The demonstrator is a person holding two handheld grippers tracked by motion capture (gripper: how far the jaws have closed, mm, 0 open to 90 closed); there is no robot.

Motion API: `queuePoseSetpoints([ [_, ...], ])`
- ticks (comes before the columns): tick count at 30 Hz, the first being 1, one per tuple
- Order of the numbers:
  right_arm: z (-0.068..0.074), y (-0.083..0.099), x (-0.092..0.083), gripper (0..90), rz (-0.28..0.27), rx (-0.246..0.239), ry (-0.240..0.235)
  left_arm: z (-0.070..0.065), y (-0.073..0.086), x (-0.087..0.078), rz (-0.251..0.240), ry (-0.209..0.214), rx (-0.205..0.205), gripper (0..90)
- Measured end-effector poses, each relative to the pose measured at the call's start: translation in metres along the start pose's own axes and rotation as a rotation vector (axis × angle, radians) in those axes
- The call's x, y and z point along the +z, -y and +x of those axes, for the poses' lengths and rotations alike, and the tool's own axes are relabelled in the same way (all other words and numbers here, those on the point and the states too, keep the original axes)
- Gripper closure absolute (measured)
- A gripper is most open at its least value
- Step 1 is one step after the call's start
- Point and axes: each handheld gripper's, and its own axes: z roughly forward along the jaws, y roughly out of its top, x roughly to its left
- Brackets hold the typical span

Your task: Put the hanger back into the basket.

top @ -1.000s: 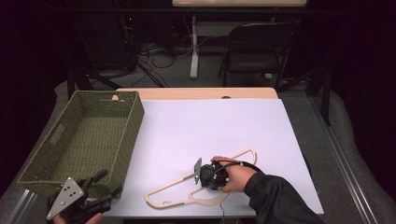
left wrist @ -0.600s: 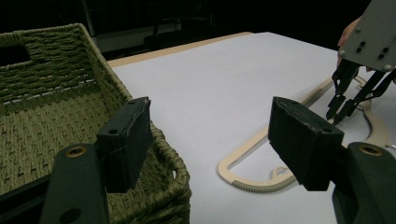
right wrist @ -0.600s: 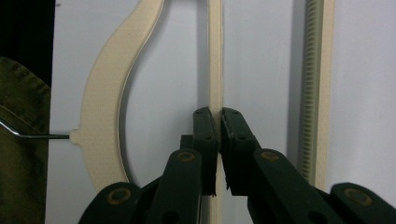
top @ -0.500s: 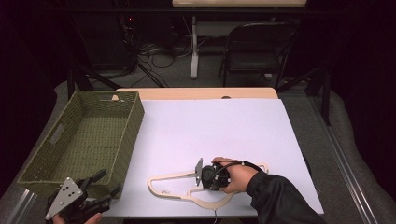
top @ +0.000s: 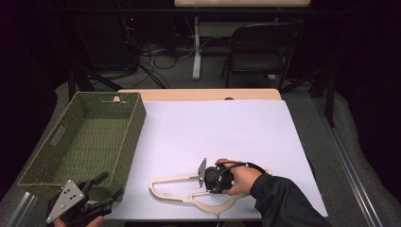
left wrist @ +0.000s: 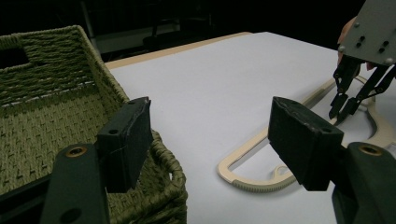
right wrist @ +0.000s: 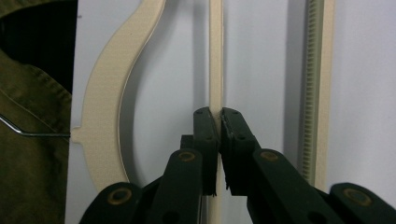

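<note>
One fixed overhead camera, two riding on the tools.

The high view looks forward and down over the whole bench (top: pixel 246 127). The left gripper view sits low at the near-left corner, facing across toward the hanger (left wrist: pixel 261 158). The right gripper view looks along its jaws, very close on the hanger's thin bar. All three share that hanger.

A dark, dimly lit room surrounds a table (top: pixel 198 94) with a pale wooden edge, its top covered by a white sheet (top: pixel 222 137). Beyond the table, at about 1 o'clock, a black folding chair (top: pixel 257 52) stands on a grey floor (top: pixel 175 75). At 12 o'clock a white post (top: pixel 196 47) rises from the floor, with dark cables (top: pixel 146 52) tangled at 11 o'clock. The far background is black.
</note>
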Motion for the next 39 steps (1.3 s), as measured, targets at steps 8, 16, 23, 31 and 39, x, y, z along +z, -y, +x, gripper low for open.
queuePoseSetpoints([
  [8, -0.001, -0.001, -0.014, 85.5, -0.035, 0.012, 0.010, -0.010, -0.005, 0.003, -0.001, 0.024, 0.031, 30.5],
  [16, -0.005, -0.006, -0.038, 85.5, -0.042, 0.021, 0.027, -0.019, -0.008, 0.011, 0.021, 0.052, 0.044, 32.2],
  [23, -0.012, -0.012, -0.046, 85.5, -0.032, 0.025, 0.025, -0.031, -0.011, 0.030, 0.053, 0.100, 0.044, 26.3],
  [31, -0.023, -0.018, -0.046, 85.5, -0.028, 0.029, 0.023, -0.045, -0.019, 0.055, 0.058, 0.183, 0.074, 22.0],
  [39, -0.035, -0.018, -0.048, 85.5, -0.034, 0.054, 0.017, -0.059, -0.024, 0.086, 0.147, 0.246, 0.138, 21.7],
])
